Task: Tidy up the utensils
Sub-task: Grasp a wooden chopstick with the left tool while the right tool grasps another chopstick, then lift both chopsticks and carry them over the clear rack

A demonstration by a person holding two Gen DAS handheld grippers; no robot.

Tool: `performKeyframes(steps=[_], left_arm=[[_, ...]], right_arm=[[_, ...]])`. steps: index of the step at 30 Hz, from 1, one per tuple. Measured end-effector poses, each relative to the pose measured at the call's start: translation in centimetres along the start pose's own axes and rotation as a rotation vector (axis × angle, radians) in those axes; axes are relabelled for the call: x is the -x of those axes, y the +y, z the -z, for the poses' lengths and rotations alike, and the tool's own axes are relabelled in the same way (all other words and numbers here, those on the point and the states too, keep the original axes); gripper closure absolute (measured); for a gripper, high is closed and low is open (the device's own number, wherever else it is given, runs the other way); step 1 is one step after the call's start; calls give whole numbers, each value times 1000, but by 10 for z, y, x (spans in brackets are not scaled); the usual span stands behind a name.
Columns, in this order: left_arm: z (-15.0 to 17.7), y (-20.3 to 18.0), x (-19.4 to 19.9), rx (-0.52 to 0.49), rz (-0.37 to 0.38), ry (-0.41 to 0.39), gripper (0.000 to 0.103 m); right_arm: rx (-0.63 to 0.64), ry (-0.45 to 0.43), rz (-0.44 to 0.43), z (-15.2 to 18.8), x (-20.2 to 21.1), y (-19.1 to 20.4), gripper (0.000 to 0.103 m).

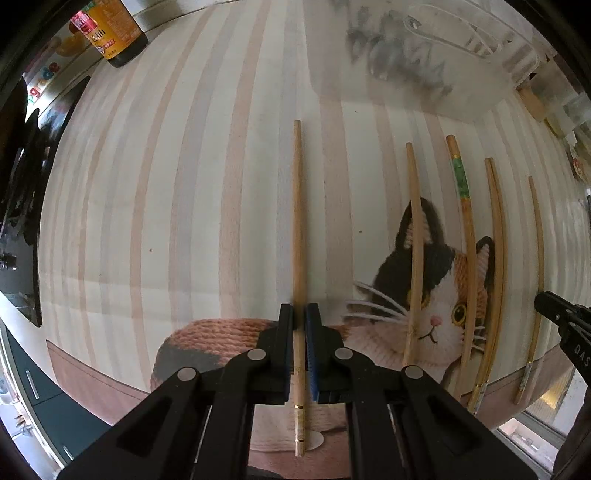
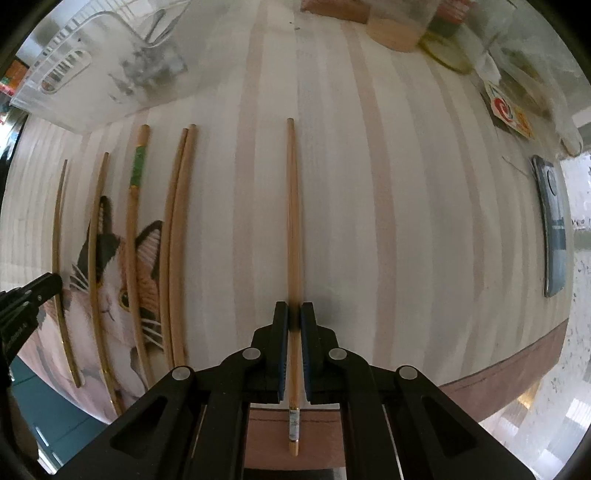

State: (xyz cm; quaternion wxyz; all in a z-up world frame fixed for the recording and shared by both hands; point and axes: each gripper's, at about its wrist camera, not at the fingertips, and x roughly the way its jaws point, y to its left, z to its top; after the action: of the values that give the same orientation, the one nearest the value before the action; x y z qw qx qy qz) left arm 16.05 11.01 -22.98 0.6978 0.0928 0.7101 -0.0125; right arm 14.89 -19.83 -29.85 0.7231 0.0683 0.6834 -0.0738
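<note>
My left gripper (image 1: 299, 314) is shut on a plain wooden chopstick (image 1: 297, 221) that points straight ahead over the striped cat-print tablecloth. My right gripper (image 2: 293, 312) is shut on another chopstick (image 2: 293, 221) with a patterned end. Several more chopsticks lie side by side on the cloth, among them one with a green band (image 1: 461, 177), which also shows in the right wrist view (image 2: 137, 166). A clear plastic basket (image 1: 424, 48) stands at the far side, also in the right wrist view (image 2: 92, 62).
A dark sauce bottle (image 1: 114, 29) stands far left. Jars and packets (image 2: 443, 33) crowd the far right, and a grey flat device (image 2: 554, 229) lies at the right edge. The table's near edge (image 2: 517, 369) runs close below the grippers.
</note>
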Motion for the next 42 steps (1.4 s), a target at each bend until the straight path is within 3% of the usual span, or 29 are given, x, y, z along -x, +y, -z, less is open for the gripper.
performKeyframes(steps=[7,18,26,33,42], left_arm=[[-5,9,2,7,23,10,98],[-5,12,2,24,51,14,97],[-5,19,3,34,66,6,97],[-2,13,3,34,40,-3,99],[9,36,44,68,-31,-104,99]], right_arm=[[-19,5,-3,0,-5,-27,95],[-26,5,5,-17,-8,6,95],[-31,-3,2,-16,-7,6,95],[-33,-17,7,-12,-6,7,96],[-57,-76,-29,0,5,2,96]])
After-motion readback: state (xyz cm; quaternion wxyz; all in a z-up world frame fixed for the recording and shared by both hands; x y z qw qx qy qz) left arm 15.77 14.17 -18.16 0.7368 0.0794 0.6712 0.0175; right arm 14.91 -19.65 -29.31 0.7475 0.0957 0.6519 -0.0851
